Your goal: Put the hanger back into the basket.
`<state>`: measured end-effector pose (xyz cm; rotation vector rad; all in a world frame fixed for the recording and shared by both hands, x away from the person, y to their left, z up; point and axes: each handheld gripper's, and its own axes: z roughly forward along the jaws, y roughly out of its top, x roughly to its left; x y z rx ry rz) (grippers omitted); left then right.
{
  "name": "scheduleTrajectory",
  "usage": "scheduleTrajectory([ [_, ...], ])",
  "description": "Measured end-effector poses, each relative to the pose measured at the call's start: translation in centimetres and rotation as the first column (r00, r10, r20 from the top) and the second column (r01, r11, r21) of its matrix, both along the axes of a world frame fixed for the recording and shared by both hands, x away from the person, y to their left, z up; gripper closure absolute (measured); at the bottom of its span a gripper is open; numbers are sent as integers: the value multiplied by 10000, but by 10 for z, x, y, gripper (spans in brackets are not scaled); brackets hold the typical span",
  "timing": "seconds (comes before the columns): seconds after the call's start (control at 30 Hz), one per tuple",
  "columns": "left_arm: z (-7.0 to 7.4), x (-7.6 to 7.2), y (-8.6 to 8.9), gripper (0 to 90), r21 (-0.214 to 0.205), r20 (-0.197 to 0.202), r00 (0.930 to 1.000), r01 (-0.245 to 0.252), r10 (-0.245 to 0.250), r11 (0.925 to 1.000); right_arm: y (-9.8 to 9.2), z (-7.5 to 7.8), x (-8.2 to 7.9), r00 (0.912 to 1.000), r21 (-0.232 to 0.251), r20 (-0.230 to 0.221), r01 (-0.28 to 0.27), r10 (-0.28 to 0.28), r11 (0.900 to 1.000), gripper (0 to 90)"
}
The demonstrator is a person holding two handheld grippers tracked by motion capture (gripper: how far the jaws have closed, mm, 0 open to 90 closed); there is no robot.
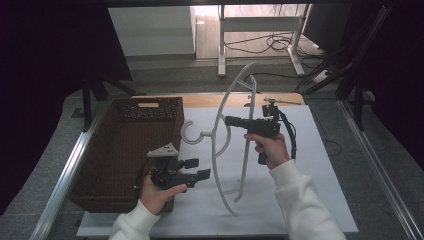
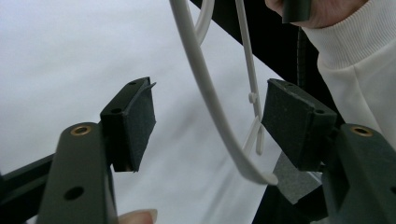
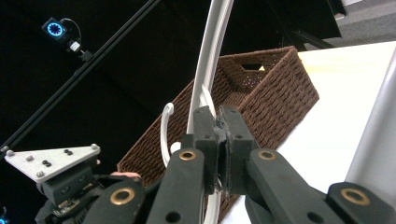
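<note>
One white plastic hanger (image 1: 235, 145) stands nearly on edge above the white table (image 1: 320, 165), just right of the brown wicker basket (image 1: 125, 150). Its long axis runs from the far side of the table toward the person: one shoulder tip rises high at the far end, well above the basket's rim, and the other comes down close to the table surface on the near side. Its hook (image 1: 192, 132) sticks out sideways toward the basket, the open curl ending just short of the basket's right wall.

The right gripper (image 1: 231, 120) reaches level toward the basket from the hanger's far side, the hand wrapped round its grip below, wrist bent down and a white sleeve trailing back to the near edge. Its jaws are pressed together on the hanger near the hook's base; in the right gripper view the pads (image 3: 205, 140) meet tight round the white bar (image 3: 208, 65), with the basket (image 3: 261, 93) behind.

The left gripper (image 1: 197, 169) sits over the basket's near right corner, held level and aimed at the hanger's lower arm, the hand cupped beneath it. Its jaws are spread and touch nothing; in the left gripper view the hanger's curved arm (image 2: 210, 107) passes between the two pads (image 2: 140, 119) with a gap on either side.
</note>
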<state>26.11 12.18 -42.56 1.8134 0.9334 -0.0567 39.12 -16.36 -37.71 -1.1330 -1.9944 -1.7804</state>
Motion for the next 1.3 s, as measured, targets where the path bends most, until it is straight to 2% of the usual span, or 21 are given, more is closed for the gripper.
scheduleTrajectory([
  [0.1,-6,6,-9,363,-218,-348,9993,100,-108,9997,1,0,0,10000,43,36,-40,40,10000,864],
  [0.23,-13,11,-20,405,-244,-531,9981,288,-301,9993,2,-2,-1,10000,130,5,-68,68,9999,864],
  [0.3,-15,13,-24,436,-279,-812,9964,224,-246,9994,1,-4,-1,10000,207,-23,-87,87,9997,864],
  [0.33,-15,13,-26,455,-304,-833,9962,213,-238,9993,1,-4,-1,10000,218,-42,-81,82,9997,864],
  [0.43,-15,15,-28,552,-377,-869,9960,172,-204,9991,0,-5,-1,10000,260,-46,-83,85,9996,864],
  [0.53,-16,18,-28,670,-766,-1135,9934,66,-153,9970,-1,-4,-1,9999,371,-51,-116,118,9992,863],
  [0.63,-18,20,-26,744,-1041,-1353,9906,40,-182,9946,-1,-4,-1,9999,394,-45,-143,145,9991,863],
  [0.73,-20,22,-24,765,-1326,-1538,9877,76,-282,9911,-2,-5,-1,9999,471,-79,-150,154,9988,862],
  [0.93,-19,22,-20,786,-1605,-1766,9840,-69,-218,9870,-3,-5,-1,9996,593,40,-278,276,9979,858],
  [1.13,-17,22,-12,801,-2158,-1994,9799,-341,-99,9758,-7,-3,-1,9996,605,58,-286,283,9978,849],
  [1.3,-15,21,-8,802,-2431,-2044,9789,-517,9,9686,-9,-2,-2,9999,522,126,-121,114,9986,841],
])
